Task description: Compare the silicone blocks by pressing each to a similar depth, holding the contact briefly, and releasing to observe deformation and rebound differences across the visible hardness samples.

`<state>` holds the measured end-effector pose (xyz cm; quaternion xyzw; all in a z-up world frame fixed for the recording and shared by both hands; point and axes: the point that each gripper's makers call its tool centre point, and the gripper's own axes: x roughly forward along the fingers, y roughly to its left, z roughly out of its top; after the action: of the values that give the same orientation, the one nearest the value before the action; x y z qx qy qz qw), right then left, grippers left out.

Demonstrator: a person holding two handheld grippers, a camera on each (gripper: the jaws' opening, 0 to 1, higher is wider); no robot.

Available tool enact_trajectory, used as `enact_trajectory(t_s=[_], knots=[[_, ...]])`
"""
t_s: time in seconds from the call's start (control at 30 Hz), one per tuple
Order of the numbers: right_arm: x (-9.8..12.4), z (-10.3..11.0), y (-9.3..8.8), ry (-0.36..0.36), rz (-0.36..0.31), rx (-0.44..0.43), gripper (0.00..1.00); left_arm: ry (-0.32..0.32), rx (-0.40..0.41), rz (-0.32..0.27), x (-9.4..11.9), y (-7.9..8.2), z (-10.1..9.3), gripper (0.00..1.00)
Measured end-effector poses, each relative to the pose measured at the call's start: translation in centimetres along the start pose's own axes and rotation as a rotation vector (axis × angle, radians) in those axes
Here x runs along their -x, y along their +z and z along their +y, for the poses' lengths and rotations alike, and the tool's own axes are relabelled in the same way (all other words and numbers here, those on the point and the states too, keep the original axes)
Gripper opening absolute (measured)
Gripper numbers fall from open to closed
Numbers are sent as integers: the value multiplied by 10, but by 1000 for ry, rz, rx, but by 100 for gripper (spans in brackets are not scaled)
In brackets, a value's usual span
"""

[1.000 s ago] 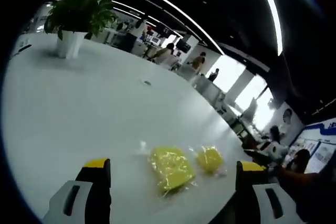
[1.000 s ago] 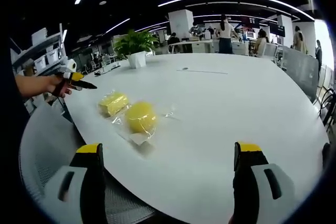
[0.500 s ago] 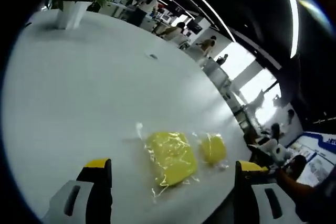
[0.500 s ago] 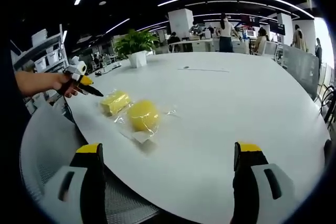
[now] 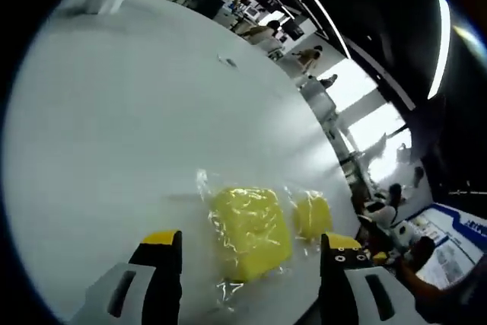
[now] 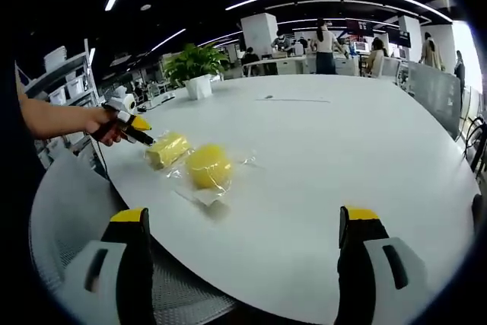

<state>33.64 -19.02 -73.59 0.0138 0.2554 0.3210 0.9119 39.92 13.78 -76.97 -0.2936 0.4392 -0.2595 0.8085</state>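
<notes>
Two yellow silicone blocks in clear wrap lie near the edge of a white table. The flat square block sits just ahead of my left gripper, between its open jaws and apart from them. The rounder block lies beside it. In the right gripper view a person's hand holds the left gripper, its tips right at the square block's edge. My right gripper stands open, nothing between its jaws, short of the round block.
A potted plant stands at the table's far side, and a small dark item lies past the middle. A grey mesh chair sits below the table edge at the left. People and desks are far behind.
The left gripper has moved closer to the square block, which now looks larger between its jaws; the jaws have narrowed a little. The right gripper has held still.
</notes>
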Motion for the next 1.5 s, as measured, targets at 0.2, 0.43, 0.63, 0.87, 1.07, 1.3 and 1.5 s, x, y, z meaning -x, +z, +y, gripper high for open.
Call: enact_trajectory(t_s=[0.2,0.43,0.63,0.87,1.07,1.3,1.5], knots=[[1,-2,-1,-3,0,-7,97,-3,29,28,-10,-4,-1,58],[0,1,-5,9,9,-18,97,54,-2,54,-17,-9,2,47],[-1,4,-8,18,18,-19,97,51,46,40,-21,-7,6,39],[0,2,-7,18,17,-20,97,84,21,39,-23,-9,8,31],[0,2,-5,19,17,-19,97,90,-63,44,-24,-10,8,21],[-2,3,-2,23,13,-16,97,98,-97,60,-24,-11,11,8],[-1,3,-1,17,4,-24,97,94,-77,51,-24,-12,12,2]])
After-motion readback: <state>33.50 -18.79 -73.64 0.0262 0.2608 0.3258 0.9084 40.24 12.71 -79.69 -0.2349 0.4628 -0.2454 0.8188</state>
